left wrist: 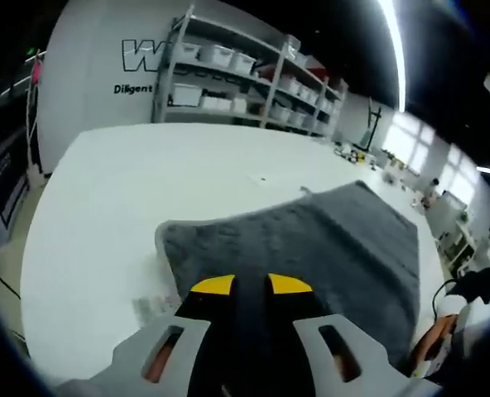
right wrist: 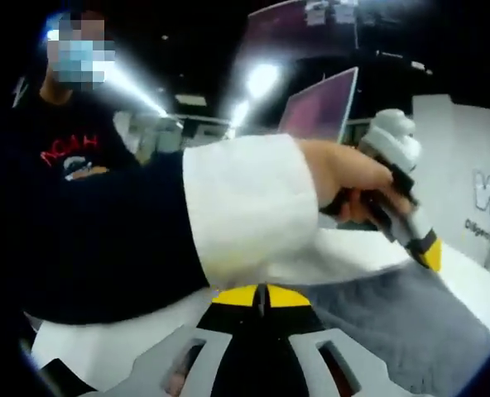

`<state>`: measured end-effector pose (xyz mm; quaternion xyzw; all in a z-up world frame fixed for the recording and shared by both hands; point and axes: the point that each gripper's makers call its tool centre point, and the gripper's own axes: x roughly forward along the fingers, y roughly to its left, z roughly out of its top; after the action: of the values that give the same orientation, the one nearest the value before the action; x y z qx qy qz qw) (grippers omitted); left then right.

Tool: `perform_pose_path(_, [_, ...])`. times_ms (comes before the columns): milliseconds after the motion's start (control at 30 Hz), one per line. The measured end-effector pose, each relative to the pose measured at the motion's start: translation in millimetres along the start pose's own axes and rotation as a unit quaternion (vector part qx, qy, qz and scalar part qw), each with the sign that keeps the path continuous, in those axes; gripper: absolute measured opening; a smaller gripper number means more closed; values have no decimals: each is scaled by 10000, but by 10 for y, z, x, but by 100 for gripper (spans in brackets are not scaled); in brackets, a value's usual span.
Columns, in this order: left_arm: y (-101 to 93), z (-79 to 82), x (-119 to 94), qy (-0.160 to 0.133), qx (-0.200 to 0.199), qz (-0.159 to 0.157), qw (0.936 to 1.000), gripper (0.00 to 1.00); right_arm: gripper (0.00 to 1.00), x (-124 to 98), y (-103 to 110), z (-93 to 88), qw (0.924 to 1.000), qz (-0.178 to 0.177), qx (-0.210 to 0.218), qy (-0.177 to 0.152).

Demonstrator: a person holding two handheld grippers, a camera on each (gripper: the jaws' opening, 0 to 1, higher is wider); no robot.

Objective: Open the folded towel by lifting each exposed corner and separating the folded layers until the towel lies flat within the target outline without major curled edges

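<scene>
Two grippers are in play, and the coming move is judged to turn on which of them lies closer to a free corner of the towel. In the left gripper view, the left gripper (left wrist: 252, 285) rises from the bottom centre of the frame with its yellow tips set slightly apart, a dark gap between them and nothing clamped; it hangs over the near edge of the grey towel (left wrist: 328, 240). From that gripper the towel spreads away toward the upper right of the frame across the white desk (left wrist: 129, 198), its long axis running from lower left to upper right, and a rounded corner is seen just to the left of the tips. In the right gripper view, the right gripper (right wrist: 261, 295) is seen at the bottom centre with its yellow tips drawn together and nothing visibly held; the towel lies beyond it toward the lower right of the frame. A white sleeve (right wrist: 245, 207) crosses that view, and the left gripper is held at the right, its yellow tip near the towel. The left gripper is judged nearer to the exposed corner.
</scene>
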<state>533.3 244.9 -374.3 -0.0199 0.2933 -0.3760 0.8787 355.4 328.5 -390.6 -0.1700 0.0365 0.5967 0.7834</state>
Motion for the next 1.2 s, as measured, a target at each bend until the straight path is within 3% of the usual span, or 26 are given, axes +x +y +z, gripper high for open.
perform_pose_path(200, [347, 145, 48, 18, -43, 52, 10000, 12, 0, 39, 48, -11, 9999, 51, -118, 73])
perform_pose_path(400, [568, 198, 93, 105, 4, 164, 9998, 11, 0, 74, 113, -20, 9993, 133, -325, 145])
perform_pose_path(533, [666, 258, 142, -43, -67, 383, 9992, 8, 0, 159, 160, -100, 9988, 193, -271, 371])
perform_pose_path(600, [699, 258, 173, -62, -53, 524, 9986, 7, 0, 174, 176, -114, 9976, 159, -494, 459])
perform_pose_path(767, [925, 253, 267, -16, 249, 988, 9948, 5, 0, 167, 184, -109, 9975, 164, -538, 426])
perform_pose_path(933, [1048, 313, 364, -131, 406, 1168, 9922, 5, 0, 207, 250, -87, 9980, 280, -425, 364])
perform_pose_path(1033, [1223, 336, 391, -153, 608, 1518, 9864, 5, 0, 225, 288, -83, 9974, 289, -528, 388])
perform_pose_path(1200, [1282, 303, 449, -91, 704, 1690, 9831, 5, 0, 217, 272, -84, 9977, 305, -455, 399])
